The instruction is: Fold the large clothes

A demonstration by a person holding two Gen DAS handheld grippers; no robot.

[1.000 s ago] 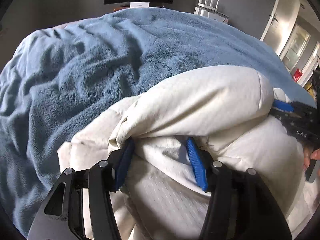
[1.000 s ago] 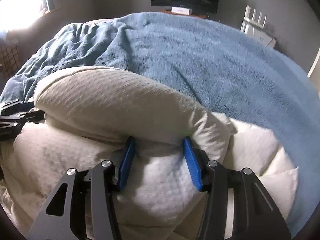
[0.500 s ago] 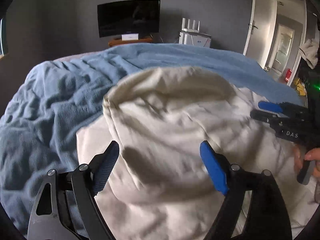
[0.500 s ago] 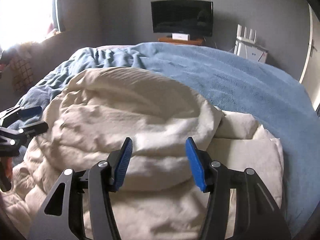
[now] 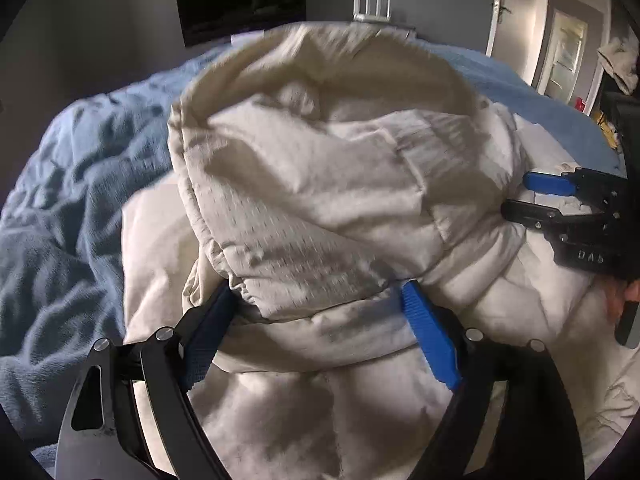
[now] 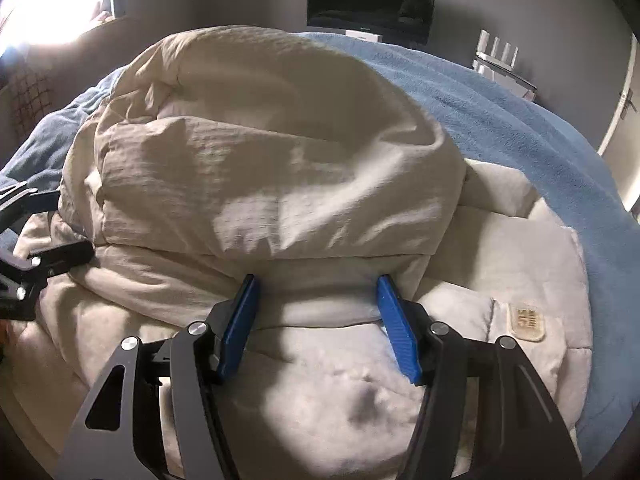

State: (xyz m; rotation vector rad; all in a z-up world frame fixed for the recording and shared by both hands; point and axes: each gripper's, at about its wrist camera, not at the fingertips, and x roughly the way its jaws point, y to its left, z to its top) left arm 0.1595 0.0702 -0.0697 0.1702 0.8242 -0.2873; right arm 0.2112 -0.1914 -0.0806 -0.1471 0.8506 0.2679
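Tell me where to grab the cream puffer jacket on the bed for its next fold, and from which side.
Probably the folded-over upper layer of the cream jacket, at its near hem just ahead of the right gripper, whose jaws are opening around it. Come from the near side, low: that edge forms a raised lip above the flat layer, while the far side slopes down onto the blue blanket.

Both grippers now stand wider than a second ago. The left gripper [image 5: 320, 316] has gone from a tight pinch on the cream padded jacket [image 5: 340, 184] to a broad spread, fabric bulging between its blue pads. The right gripper [image 6: 318, 320] is opening, a fold between its jaws. The folded-over section now fills mid-frame, hiding more of the blue blanket [image 6: 520, 128].
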